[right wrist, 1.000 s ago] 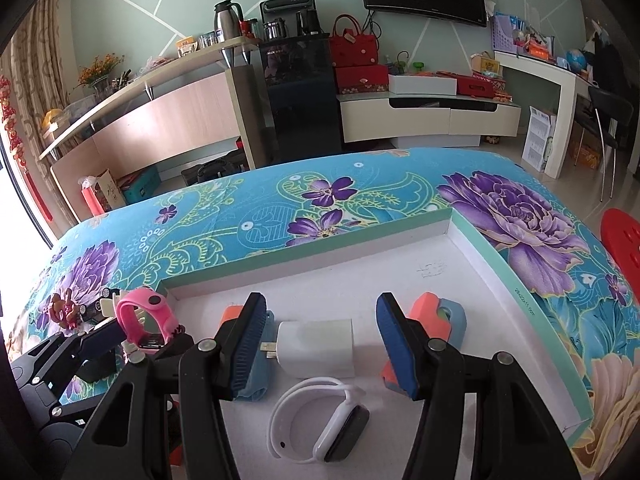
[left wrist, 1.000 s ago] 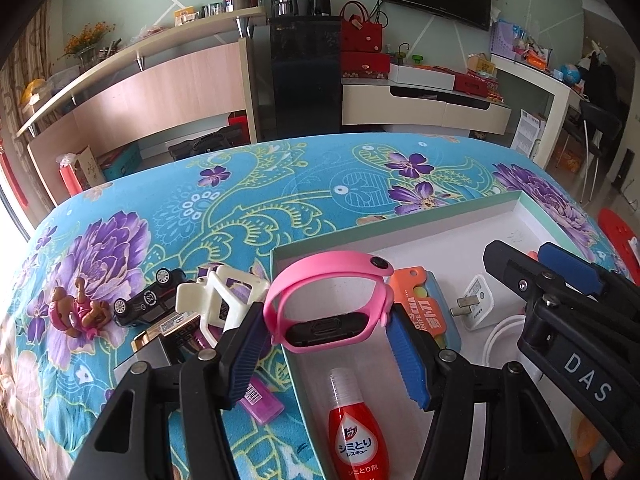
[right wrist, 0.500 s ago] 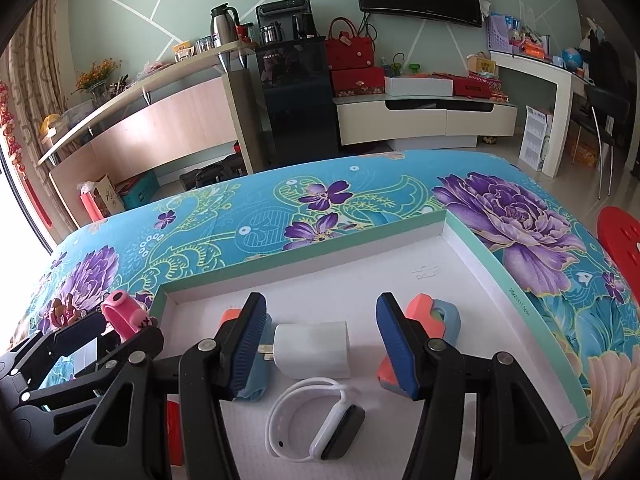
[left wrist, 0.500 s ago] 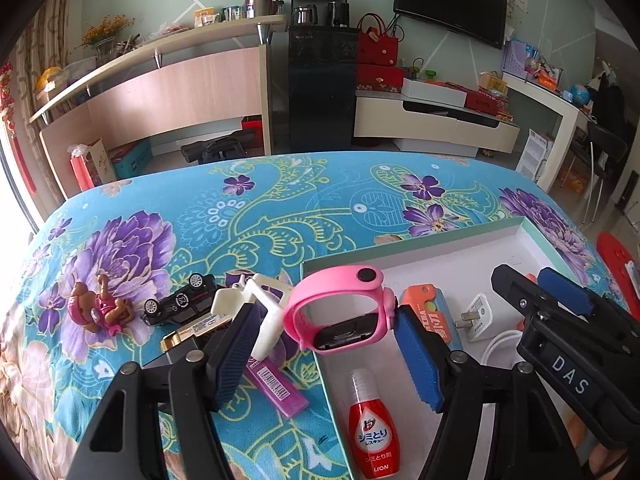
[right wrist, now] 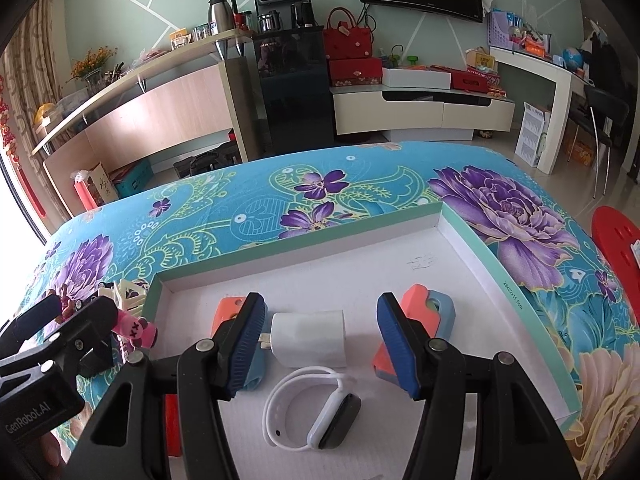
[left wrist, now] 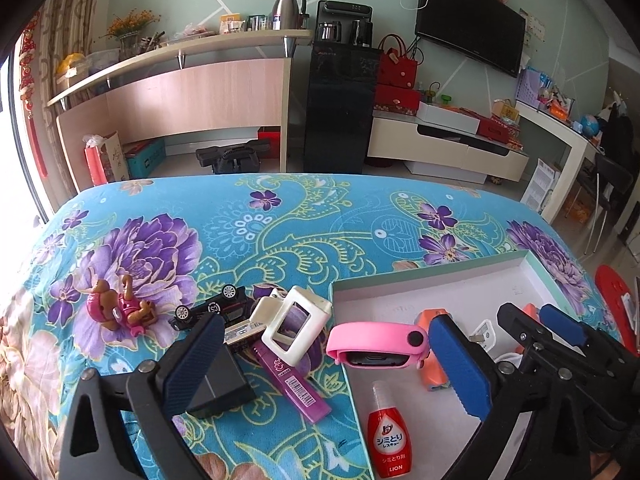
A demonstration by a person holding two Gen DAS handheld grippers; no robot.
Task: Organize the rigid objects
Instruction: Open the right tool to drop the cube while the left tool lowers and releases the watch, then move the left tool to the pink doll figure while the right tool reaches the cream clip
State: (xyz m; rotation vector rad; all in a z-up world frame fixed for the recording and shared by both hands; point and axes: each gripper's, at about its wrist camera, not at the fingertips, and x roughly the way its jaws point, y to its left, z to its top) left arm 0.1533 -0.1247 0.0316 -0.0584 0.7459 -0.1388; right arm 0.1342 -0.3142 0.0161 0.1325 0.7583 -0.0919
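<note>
A pink smart band point(left wrist: 378, 344) lies on the left rim of the white tray point(left wrist: 400, 292), free of my fingers. My left gripper point(left wrist: 324, 364) is open wide around and behind it. In the tray lie a red bottle point(left wrist: 387, 436), an orange-blue item point(left wrist: 434, 372), a white charger point(right wrist: 308, 338), a white smart band point(right wrist: 316, 420) and another orange-blue piece point(right wrist: 424, 320). My right gripper point(right wrist: 320, 352) is open and empty over the charger. Left of the tray sit a white frame point(left wrist: 296, 324), a purple lighter point(left wrist: 294, 384), a toy car point(left wrist: 212, 310) and a dog figure point(left wrist: 118, 308).
The floral tablecloth point(left wrist: 280, 232) covers the table. A black block point(left wrist: 218, 384) lies by my left finger. A red stool point(right wrist: 618, 240) stands to the right. Shelves, a black cabinet and a TV stand are behind the table.
My left gripper opened wider, let go of the pink band and drew back and left; the band now rests on the tray rim. The right gripper has barely moved.
</note>
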